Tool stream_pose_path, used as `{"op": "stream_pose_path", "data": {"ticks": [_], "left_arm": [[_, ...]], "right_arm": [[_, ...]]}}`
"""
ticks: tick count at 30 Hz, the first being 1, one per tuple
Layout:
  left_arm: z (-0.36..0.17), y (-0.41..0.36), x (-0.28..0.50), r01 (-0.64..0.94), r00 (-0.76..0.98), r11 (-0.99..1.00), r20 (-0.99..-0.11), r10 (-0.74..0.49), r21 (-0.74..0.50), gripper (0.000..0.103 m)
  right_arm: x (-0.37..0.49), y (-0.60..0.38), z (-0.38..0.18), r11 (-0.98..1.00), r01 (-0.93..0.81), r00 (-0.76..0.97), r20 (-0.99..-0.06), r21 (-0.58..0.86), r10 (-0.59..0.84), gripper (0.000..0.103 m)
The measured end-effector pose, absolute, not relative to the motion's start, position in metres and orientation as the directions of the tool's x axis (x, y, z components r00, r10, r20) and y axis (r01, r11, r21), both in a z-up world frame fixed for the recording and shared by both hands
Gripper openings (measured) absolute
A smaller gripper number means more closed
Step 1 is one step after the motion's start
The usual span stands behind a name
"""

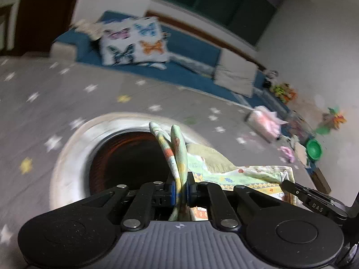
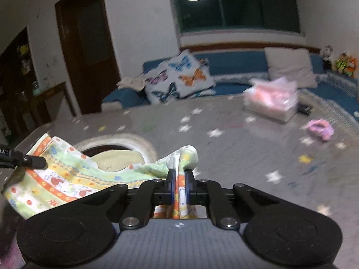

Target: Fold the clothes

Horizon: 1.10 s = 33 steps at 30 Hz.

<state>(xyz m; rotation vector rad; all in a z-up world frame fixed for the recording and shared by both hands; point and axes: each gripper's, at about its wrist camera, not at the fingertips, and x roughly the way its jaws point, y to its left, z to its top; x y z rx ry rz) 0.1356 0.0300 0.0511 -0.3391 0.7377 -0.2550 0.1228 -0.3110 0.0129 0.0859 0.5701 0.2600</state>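
Note:
A pale green and yellow patterned cloth [image 1: 242,174] hangs stretched between both grippers above a round white basket [image 1: 74,148] with a dark inside. My left gripper [image 1: 180,190] is shut on a bunched edge of the cloth. My right gripper [image 2: 179,179] is shut on the other bunched edge of the cloth [image 2: 67,179]. The left gripper's tip shows at the far left of the right wrist view [image 2: 33,160]. A yellow-green garment [image 2: 119,157] lies in the basket [image 2: 143,143] under the cloth.
The grey star-patterned table cover [image 2: 258,152] holds a tissue box [image 2: 271,103] and a small pink item [image 2: 320,130]. Behind is a blue sofa [image 1: 190,44] with a butterfly cushion [image 2: 179,78]. A green bowl [image 1: 314,149] and toys sit at the right.

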Motion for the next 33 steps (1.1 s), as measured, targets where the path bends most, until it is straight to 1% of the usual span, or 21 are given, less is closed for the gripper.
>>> {"op": "stream_pose_path", "data": {"ticks": [6,11,12,13,15,17,19,20,21,22,27,33], "left_arm": [[0.059,-0.040,0.168,0.223,0.691,0.900,-0.591,-0.416,-0.374,0.009],[0.055,-0.090,0.191,0.282,0.684,0.894,-0.580,-0.442,-0.348,0.007],[0.054,-0.098,0.195,0.294,0.685,0.895,-0.579,-0.443,-0.336,0.007],[0.051,-0.108,0.198,0.297,0.681,0.900,-0.590,-0.434,-0.320,0.007],[0.045,-0.119,0.203,0.297,0.665,0.906,-0.616,-0.423,-0.301,0.008],[0.041,-0.128,0.206,0.307,0.655,0.910,-0.631,-0.415,-0.280,0.008],[0.037,-0.134,0.207,0.321,0.645,0.909,-0.641,-0.416,-0.267,0.010],[0.035,-0.137,0.208,0.328,0.640,0.908,-0.645,-0.417,-0.261,0.012],[0.033,-0.140,0.209,0.336,0.635,0.906,-0.649,-0.419,-0.256,0.018],[0.031,-0.144,0.211,0.345,0.630,0.905,-0.652,-0.421,-0.251,0.019],[0.020,-0.170,0.221,0.394,0.593,0.888,-0.673,-0.442,-0.237,0.019],[0.008,-0.195,0.238,0.436,0.566,0.872,-0.686,-0.457,-0.221,0.019]], "right_arm": [[0.113,-0.370,0.033,0.990,-0.074,0.861,-0.494,0.116,0.122,0.007],[0.113,-0.413,0.035,0.997,0.030,0.868,-0.496,0.066,0.007,0.007],[0.115,-0.421,0.031,0.996,0.051,0.860,-0.509,0.067,-0.010,0.008],[0.118,-0.429,0.026,0.995,0.073,0.850,-0.526,0.070,-0.026,0.009],[0.122,-0.444,0.016,0.991,0.119,0.831,-0.553,0.068,-0.062,0.018],[0.123,-0.454,0.008,0.986,0.152,0.818,-0.568,0.063,-0.090,0.018],[0.121,-0.460,0.002,0.984,0.163,0.814,-0.574,0.068,-0.095,0.018],[0.121,-0.461,0.001,0.985,0.156,0.814,-0.574,0.070,-0.088,0.018],[0.122,-0.460,0.001,0.987,0.141,0.815,-0.574,0.073,-0.074,0.018],[0.124,-0.458,0.000,0.989,0.122,0.817,-0.574,0.080,-0.055,0.018],[0.140,-0.437,-0.007,0.988,0.013,0.802,-0.592,0.155,0.082,0.018],[0.171,-0.413,-0.021,0.981,-0.050,0.778,-0.608,0.189,0.157,0.018]]}}
